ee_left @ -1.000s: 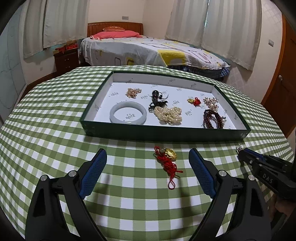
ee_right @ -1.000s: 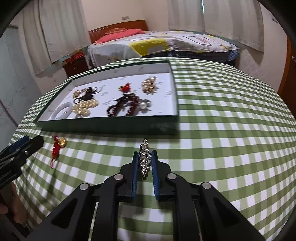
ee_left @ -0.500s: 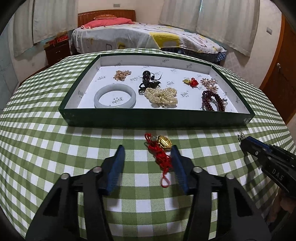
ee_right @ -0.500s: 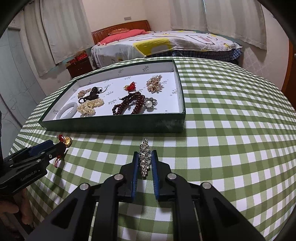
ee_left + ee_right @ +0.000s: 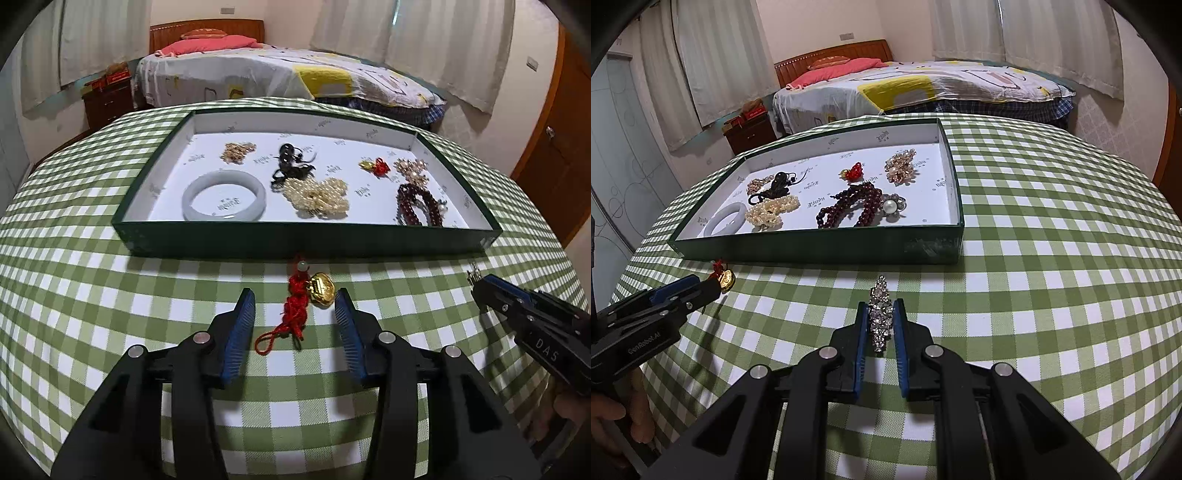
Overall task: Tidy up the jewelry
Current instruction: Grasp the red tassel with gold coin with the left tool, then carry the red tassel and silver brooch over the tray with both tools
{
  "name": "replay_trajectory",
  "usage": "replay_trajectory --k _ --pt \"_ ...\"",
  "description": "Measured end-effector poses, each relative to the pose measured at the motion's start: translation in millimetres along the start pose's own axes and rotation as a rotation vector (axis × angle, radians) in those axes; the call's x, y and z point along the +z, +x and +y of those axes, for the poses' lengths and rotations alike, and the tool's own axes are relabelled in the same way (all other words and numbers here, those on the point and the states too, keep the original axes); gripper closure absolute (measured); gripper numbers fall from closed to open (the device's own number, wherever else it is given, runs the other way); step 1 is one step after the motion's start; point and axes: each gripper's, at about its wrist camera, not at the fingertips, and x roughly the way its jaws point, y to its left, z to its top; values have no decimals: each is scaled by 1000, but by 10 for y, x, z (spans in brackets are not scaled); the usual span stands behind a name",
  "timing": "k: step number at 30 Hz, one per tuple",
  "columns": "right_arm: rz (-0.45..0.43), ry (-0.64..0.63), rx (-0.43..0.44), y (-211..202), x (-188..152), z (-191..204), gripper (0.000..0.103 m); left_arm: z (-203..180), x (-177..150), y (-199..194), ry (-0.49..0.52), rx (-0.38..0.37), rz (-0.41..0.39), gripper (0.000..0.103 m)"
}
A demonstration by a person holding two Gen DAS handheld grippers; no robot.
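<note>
A green-checked tablecloth fronts a bed; the left gripper, narrower than before, straddles the red-tasselled charm unclamped; the right gripper pinches the rhinestone brooch beside the tray.

A home bedroom: a made bed with wooden headboard and pink pillow stands at 12 o'clock, a dark nightstand at 10 o'clock, pale curtains covering the windows, beyond a green-checked surface.
</note>
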Motion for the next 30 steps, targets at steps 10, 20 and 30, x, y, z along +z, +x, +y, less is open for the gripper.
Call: replay_trajectory --k 10,20,30 --pt "-1 -4 5 -1 -1 18 89 14 -8 8 0 -44 0 92" --pt "-12 -11 12 -15 -27 72 89 8 0 -110 3 -40 -39 93" --pt "-24 -23 12 -62 -26 116 89 18 15 -193 3 -40 -63 93"
